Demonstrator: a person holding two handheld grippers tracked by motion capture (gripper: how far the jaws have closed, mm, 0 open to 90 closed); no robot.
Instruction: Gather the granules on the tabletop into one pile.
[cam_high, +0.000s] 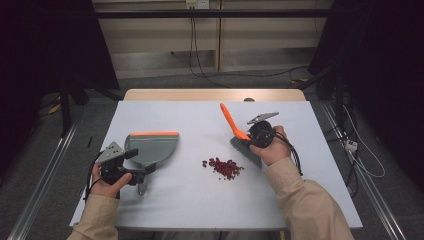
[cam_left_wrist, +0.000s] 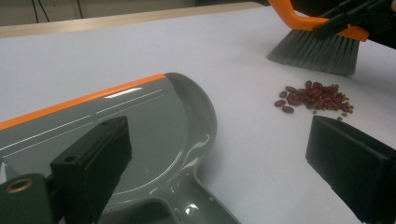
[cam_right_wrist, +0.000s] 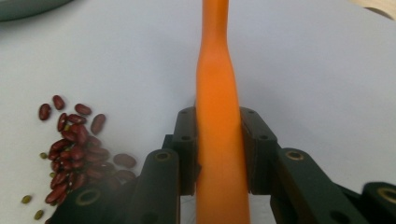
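From the high view, the right gripper (cam_high: 256, 134) clamps the orange handle of the brush (cam_high: 235, 131), its bristles resting on the table (cam_high: 200, 200) just right of the beans (cam_high: 223, 167); the left gripper (cam_high: 131, 172) sits at the handle of the grey dustpan (cam_high: 152, 147), well left of them. In the left gripper view its fingers (cam_left_wrist: 93, 170) stand wide apart, gripping nothing, over the pan's glossy, likely slippery plastic; the stiff handle looks the best hold. The right gripper view shows fingers (cam_right_wrist: 187, 154) shut on the brush handle; the loose beans should roll easily.
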